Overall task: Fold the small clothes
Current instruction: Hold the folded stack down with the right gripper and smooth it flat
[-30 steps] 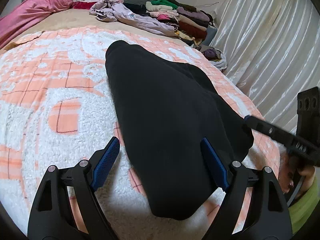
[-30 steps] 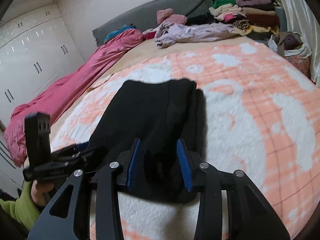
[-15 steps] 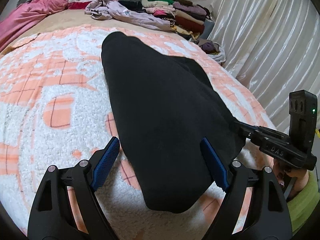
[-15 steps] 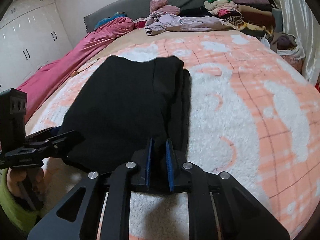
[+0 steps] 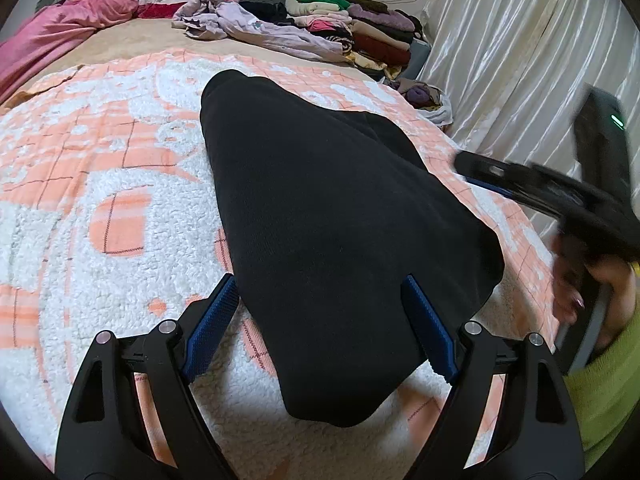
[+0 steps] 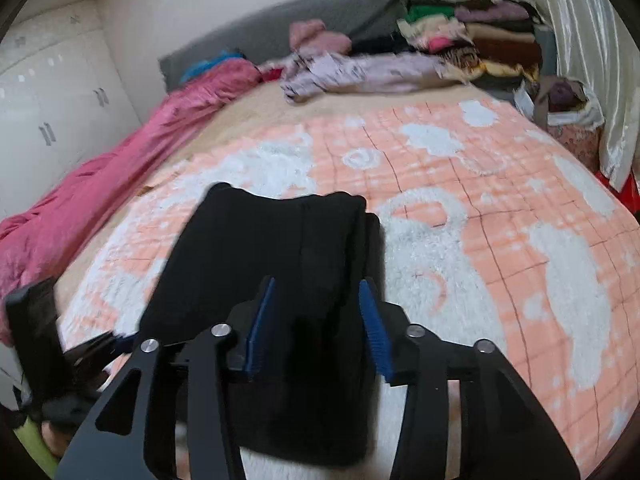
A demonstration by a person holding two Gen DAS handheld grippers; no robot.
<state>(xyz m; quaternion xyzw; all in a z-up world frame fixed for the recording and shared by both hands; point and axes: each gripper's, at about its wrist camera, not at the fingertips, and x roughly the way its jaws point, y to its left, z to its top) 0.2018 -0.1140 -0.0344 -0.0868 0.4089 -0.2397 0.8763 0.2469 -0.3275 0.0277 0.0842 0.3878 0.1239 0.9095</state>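
A black folded garment (image 5: pixel 328 208) lies lengthwise on the orange and white fleece blanket (image 5: pixel 100 160). My left gripper (image 5: pixel 320 320) hovers open over its near end, with one blue pad on each side and neither pressing the cloth. In the right wrist view the same black garment (image 6: pixel 280 248) runs away from my right gripper (image 6: pixel 318 286). Its jaws are opening; the cloth lies between and below the pads, which do not press it. In the left wrist view the right gripper (image 5: pixel 468 164) is blurred at the right, just off the garment's edge, held by a hand in a green sleeve (image 5: pixel 608 380).
Stacked folded clothes (image 5: pixel 360 24) and a loose lilac garment (image 5: pixel 256 28) lie at the far end of the bed. A pink quilt (image 5: pixel 60 36) runs along the left side. A shiny curtain (image 5: pixel 520 60) and a bag of clothes (image 5: pixel 428 100) border the right. White wardrobes (image 6: pixel 48 100) stand beyond.
My right gripper closed on the garment's near edge half a second ago; now its jaws have parted and it has drawn back from the cloth. The left gripper has stayed put.
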